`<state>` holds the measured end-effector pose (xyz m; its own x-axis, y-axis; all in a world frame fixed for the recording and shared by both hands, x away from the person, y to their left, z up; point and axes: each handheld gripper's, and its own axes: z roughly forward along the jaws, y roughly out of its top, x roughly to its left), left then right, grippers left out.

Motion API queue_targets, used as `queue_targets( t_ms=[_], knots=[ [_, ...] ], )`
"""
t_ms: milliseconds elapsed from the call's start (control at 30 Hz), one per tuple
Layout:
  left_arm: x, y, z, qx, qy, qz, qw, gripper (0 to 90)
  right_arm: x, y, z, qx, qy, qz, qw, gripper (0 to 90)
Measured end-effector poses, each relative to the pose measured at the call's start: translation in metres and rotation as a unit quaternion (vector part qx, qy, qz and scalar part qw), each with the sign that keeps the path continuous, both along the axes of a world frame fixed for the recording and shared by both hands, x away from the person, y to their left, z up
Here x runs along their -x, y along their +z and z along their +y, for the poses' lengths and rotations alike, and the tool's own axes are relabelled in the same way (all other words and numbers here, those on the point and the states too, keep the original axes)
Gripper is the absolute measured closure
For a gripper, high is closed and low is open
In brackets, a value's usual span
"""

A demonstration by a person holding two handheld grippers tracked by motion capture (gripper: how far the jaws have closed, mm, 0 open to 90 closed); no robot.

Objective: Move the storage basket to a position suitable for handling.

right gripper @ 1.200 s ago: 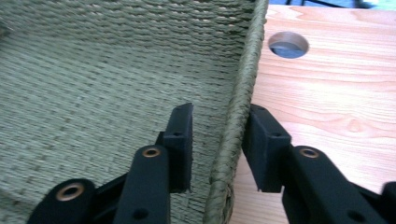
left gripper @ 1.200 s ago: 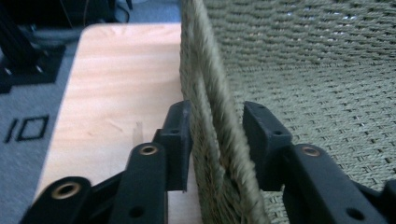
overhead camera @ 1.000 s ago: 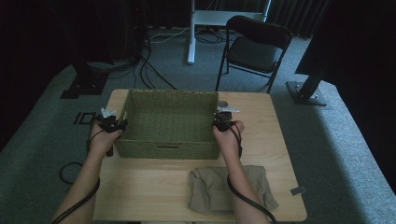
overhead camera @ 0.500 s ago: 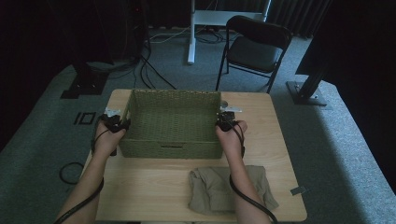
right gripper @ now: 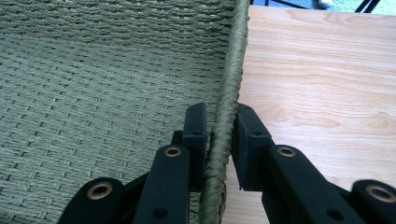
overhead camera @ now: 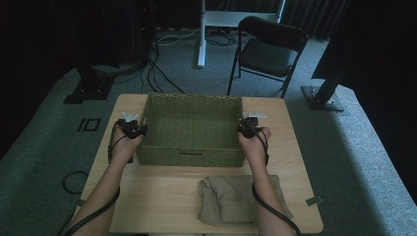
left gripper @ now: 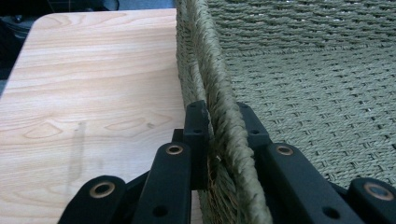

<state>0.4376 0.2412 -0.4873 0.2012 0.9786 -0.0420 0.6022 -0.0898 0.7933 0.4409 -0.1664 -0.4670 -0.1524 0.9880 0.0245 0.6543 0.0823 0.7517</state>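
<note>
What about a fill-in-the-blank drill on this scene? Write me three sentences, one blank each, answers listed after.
1. Each gripper's jaws are closed on a side ____ of the woven basket.
2. The left gripper and the right gripper hold ____ sides of the basket.
3. The folded cloth lies on the wooden table, on the side of the basket ____ to the person.

Missing words: rim; opposite; nearest

Wooden table (overhead camera: 162,196) carries woven basket (overhead camera: 192,129) and cloth (overhead camera: 231,199).

Olive woven basket (overhead camera: 189,129); tan cloth (overhead camera: 231,199); light woodgrain table (overhead camera: 162,196).
</note>
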Motion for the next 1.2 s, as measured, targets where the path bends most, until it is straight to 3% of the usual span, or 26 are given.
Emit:
queue_targets(
  t_ms=[367,733,1200],
  knots=[
    [-0.002,0.0,-0.026,-0.001,-0.005,0.0,1.0,79.3,-0.001,0.001,-0.025,0.014,-0.002,0.002,0.9999,77.0],
    [-0.005,0.0,-0.05,0.0,-0.009,0.002,1.0,79.2,-0.002,0.001,-0.051,-0.003,-0.008,0.008,0.9999,77.0],
    [-0.008,0.001,-0.084,0.003,-0.01,0.01,0.9999,79.1,-0.004,0.001,-0.084,-0.003,-0.01,0.011,0.9999,77.0]
  ],
)
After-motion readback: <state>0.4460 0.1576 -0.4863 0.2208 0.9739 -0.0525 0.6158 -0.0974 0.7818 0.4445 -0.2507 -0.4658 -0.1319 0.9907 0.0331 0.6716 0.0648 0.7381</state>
